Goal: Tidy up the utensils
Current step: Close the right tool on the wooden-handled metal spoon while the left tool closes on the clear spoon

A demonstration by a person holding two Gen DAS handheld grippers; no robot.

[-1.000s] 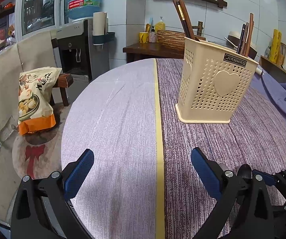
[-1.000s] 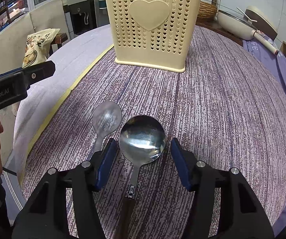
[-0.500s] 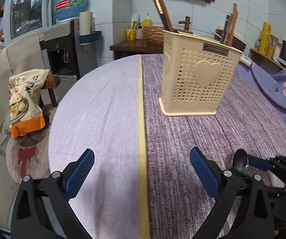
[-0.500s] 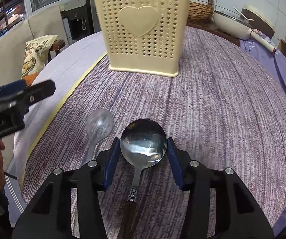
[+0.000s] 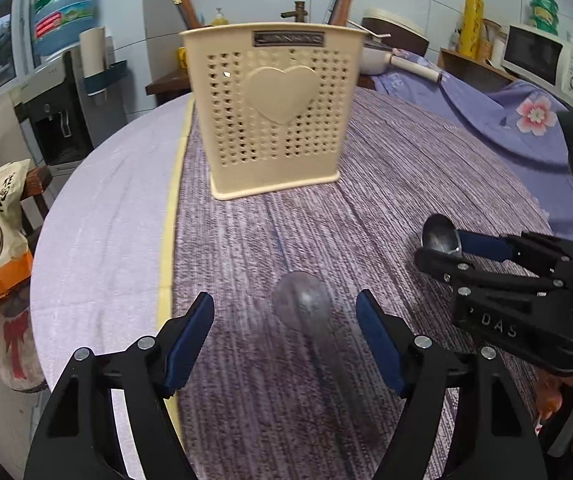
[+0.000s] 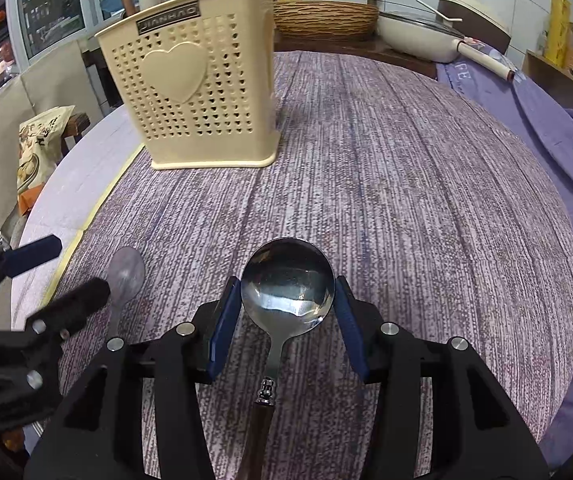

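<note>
A pick-up of two spoons is judged to be in hand, one per gripper. The large metal spoon (image 6: 288, 280) is clamped by its bowl between the pads of the right gripper (image 6: 286, 312), its dark wooden handle trailing back towards 6 o'clock in the right wrist view; whether it is lifted clear of the striped purple tablecloth (image 6: 426, 184) cannot be told. The left gripper (image 5: 286, 344) is set about the small dull spoon (image 5: 302, 304), which lies on the cloth at the centre of its view, slightly blurred. Its jaws have just been closing, yet a clear gap is seen on each side of the bowl, so nothing is gripped there. The cream perforated utensil holder (image 5: 274, 112) stands upright at 12 o'clock, well apart from both spoons, with wooden handles already standing in it. Next, the left jaws would need to be closed on the small spoon, and both spoons carried up and over the holder's rim, handles pointed downward.
</note>
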